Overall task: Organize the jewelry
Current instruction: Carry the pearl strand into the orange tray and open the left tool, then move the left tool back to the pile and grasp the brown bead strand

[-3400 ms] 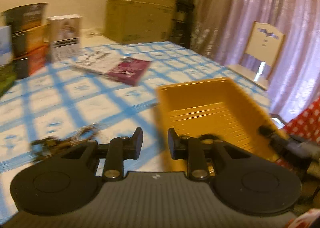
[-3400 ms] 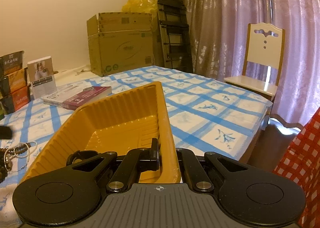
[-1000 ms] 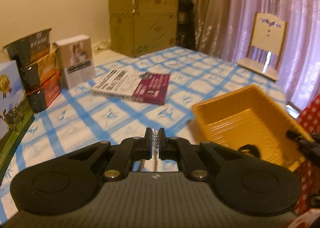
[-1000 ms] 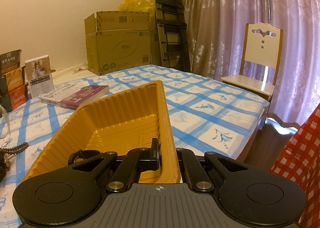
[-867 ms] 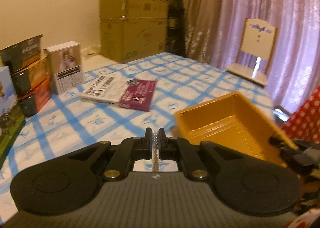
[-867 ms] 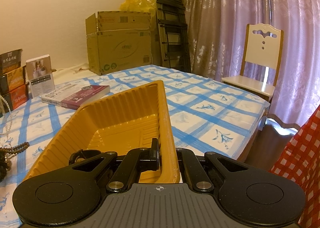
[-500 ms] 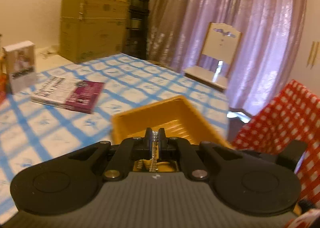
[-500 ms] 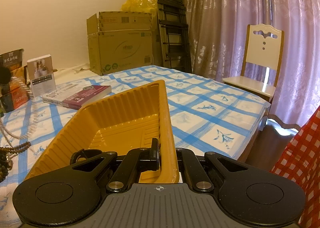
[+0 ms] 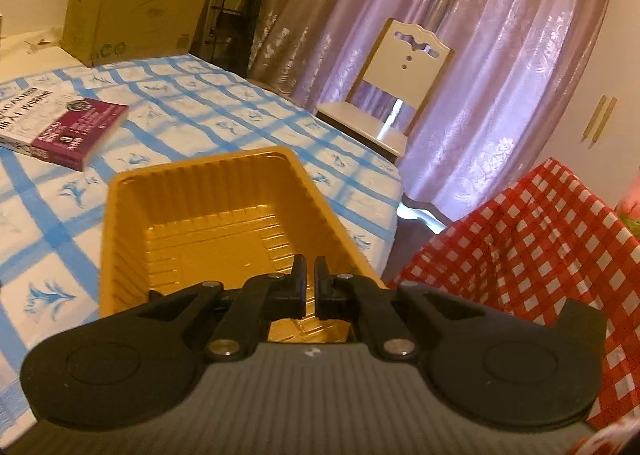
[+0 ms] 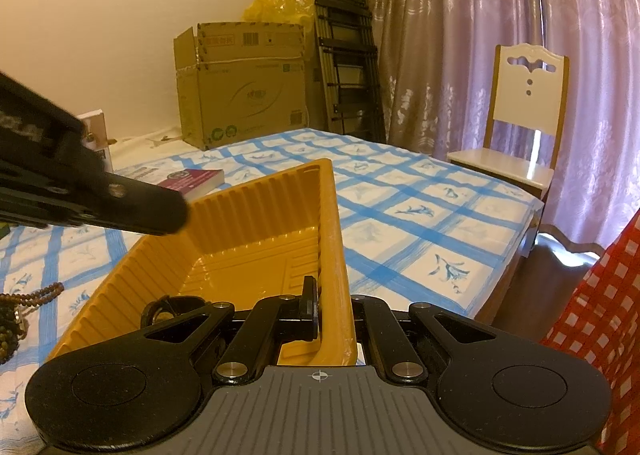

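Note:
A yellow ribbed plastic tray (image 9: 120,223) lies on the blue-checked tablecloth. My left gripper (image 9: 310,275) hovers over the tray's near end, its jaws a narrow gap apart with nothing visible between them. In the right wrist view the left gripper's body (image 10: 120,203) reaches in above the tray's left wall. My right gripper (image 10: 330,305) is shut on the tray's right wall (image 10: 332,223) near its front corner. A dark ring-like piece (image 10: 160,309) lies inside the tray's near left corner. A pile of brown bead strands (image 10: 24,307) lies on the cloth left of the tray.
A book (image 9: 68,127) lies on the cloth beyond the tray. A cardboard box (image 10: 244,83) and a folded ladder (image 10: 344,43) stand against the far wall. A white chair (image 10: 520,127) stands by the curtains. Red checked cloth (image 9: 540,255) lies to the right, past the table edge.
My left gripper carried a bead chain rightward over the tray; now its jaws have parted slightly and the chain is gone from between them. My right gripper stayed clamped on the tray wall.

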`<state>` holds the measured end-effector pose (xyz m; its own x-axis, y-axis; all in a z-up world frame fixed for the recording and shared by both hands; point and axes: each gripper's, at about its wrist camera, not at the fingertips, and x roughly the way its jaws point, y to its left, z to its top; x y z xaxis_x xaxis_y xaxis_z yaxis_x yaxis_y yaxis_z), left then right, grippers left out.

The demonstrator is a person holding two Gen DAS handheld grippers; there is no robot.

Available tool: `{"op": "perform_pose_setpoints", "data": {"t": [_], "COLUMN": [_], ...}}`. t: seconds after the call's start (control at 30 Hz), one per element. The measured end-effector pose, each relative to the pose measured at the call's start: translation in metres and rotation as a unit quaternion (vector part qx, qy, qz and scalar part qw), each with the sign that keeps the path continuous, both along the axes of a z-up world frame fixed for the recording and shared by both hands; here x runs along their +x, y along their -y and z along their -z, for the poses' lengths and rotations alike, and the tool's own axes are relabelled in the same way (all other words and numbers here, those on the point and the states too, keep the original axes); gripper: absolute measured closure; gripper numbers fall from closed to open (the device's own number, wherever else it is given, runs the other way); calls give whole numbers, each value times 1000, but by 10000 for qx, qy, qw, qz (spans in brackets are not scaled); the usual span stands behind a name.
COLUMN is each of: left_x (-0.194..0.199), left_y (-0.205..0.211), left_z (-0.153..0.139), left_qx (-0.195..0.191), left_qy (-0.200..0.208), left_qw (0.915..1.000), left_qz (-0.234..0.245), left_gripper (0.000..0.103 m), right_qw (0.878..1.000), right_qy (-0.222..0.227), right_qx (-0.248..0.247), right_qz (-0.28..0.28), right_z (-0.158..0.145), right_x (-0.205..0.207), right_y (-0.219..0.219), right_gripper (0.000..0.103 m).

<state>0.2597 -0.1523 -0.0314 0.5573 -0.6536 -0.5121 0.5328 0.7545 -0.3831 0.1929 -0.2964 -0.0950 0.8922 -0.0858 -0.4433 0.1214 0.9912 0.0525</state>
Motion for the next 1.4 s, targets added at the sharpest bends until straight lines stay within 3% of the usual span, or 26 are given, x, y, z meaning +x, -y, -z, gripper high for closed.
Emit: {"op": "perform_pose_setpoints", "data": {"t": [0.23,0.33,0.63,1.03,1.4], "left_x": [-1,-3,-10,-21,-32], "left_y": [-6,-19,-68,-135,-174], "left_z": [-2,-4,-12,-3,14], "left_qx": [92,196,619,1132,1431], "left_qy": [78,105,351,315,110], "left_qw": [9997,9989,9924,9769,9656], "left_qz": [-226,-403,-999,-1782,-2168], "left_gripper": [96,84,68,66,65], "right_qw": [10000,10000,10000,10000,9999], "right_qy": [-11,-18,-19,-24,-31], "right_qx": [1,9,-10,-58,-104], "right_qz": [6,13,11,-2,-9], "right_z": [0,0,1,1,0], "right_x": [1,1,2,3,4], "right_y": [-1,-1,-1,-1,0], "right_gripper": [99,100,100,100,100]}}
